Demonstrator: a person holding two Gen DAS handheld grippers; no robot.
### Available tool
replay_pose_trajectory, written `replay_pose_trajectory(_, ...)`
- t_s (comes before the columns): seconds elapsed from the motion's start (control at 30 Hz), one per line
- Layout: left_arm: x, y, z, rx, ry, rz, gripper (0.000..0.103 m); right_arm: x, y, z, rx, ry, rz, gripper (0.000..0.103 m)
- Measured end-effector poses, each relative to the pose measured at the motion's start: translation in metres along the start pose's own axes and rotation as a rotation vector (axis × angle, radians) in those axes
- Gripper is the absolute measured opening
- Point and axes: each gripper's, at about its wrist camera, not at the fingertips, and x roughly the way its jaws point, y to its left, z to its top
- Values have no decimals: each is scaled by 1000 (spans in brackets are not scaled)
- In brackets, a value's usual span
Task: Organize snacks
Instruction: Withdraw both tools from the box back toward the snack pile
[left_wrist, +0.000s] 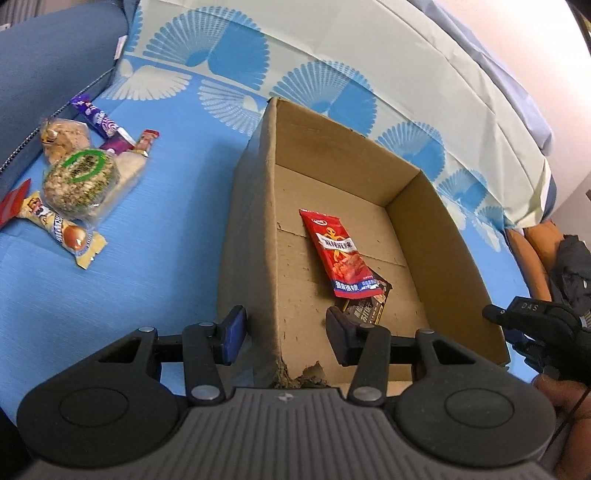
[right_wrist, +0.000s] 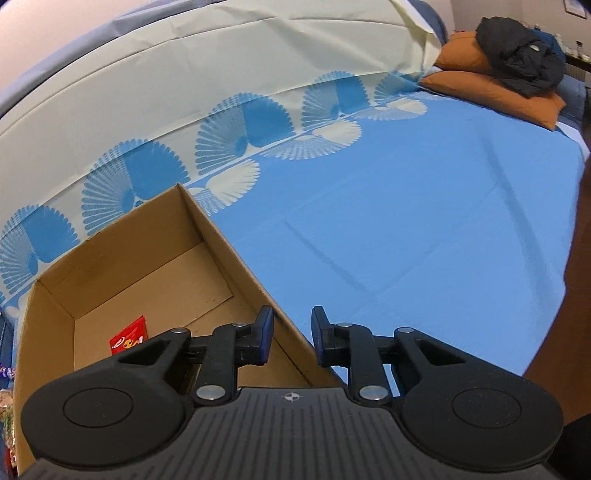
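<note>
We have the cardboard box (left_wrist: 369, 192) on the blue bedsheet (right_wrist: 424, 203), and each gripper straddles one of its side walls. The left gripper (left_wrist: 286, 334) stands about half open with the box's left wall between its pads, which do not press on it. The right gripper (right_wrist: 292, 338) has a narrow gap, the right wall's edge passing between its pads; we cannot tell whether they bite yet. Inside the box lie a red snack packet (left_wrist: 341, 254) and, under its lower end, a dark packet (left_wrist: 369, 301). The loose snacks (left_wrist: 74, 177), among them a round rice cake, a purple wrapper and a cream candy bar, lie on the sheet at ten o'clock from the box in the left view. We judge the step to be gripping both walls to shift the box. To do it well, we should seat the pads low on the walls, close evenly, and move both hands together so the cardboard does not twist or tear at its frayed near corner (left_wrist: 295, 373).
</note>
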Motion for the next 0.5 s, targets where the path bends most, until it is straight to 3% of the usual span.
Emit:
replay_pose_trajectory(0.13,-5,0,-3,10,3,-18,52,-1,-4,-1,-11,-1,8,24)
replay_pose_trajectory(0.2,-11,2,-3,19,-3,-38,52,-3,-4,-1,-13,-8,11,37)
replay_pose_trajectory(0.27,-20,5,-4,32,-28,-48,53,-8,-4,0,-17,-39,19,44)
replay_pose_trajectory(0.5,-50,27,-10,85,-157,-106,53,-29,12,-7,-143,-133,64,44)
